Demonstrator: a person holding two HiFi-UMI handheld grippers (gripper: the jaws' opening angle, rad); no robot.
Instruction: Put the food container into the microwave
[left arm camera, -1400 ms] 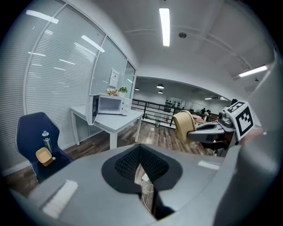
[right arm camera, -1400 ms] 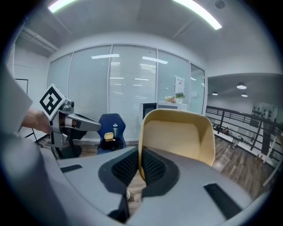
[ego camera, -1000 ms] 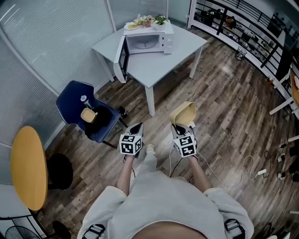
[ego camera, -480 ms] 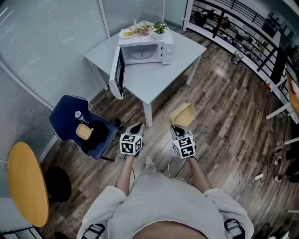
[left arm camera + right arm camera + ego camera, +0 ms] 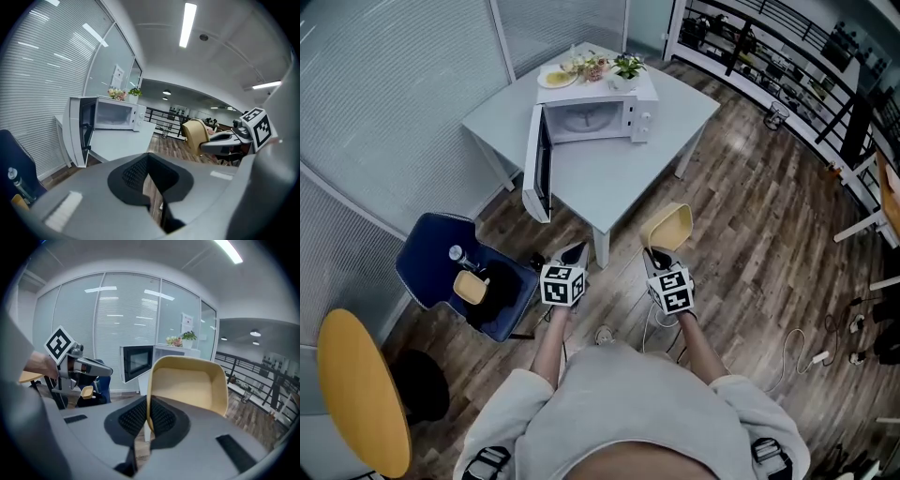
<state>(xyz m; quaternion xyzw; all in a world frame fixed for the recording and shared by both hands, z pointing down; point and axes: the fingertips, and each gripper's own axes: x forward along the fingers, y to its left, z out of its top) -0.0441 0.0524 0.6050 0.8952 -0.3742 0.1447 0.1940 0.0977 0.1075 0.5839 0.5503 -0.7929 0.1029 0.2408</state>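
A white microwave stands on a grey table, its door swung wide open to the left. My right gripper is shut on the rim of a yellow food container, held in the air over the wooden floor just short of the table's near corner. In the right gripper view the container stands tilted up from the right gripper. My left gripper hangs beside it, shut and empty. In the left gripper view the left gripper points at the microwave.
A blue chair at the left carries a small yellow tub and a bottle. A round yellow table stands lower left. A plate and plants rest on the microwave. Cables lie on the floor at the right, black racks beyond.
The person has stepped toward the table: the microwave and table have come nearer in the head view. Both grippers keep their pose, the container still in the right one.
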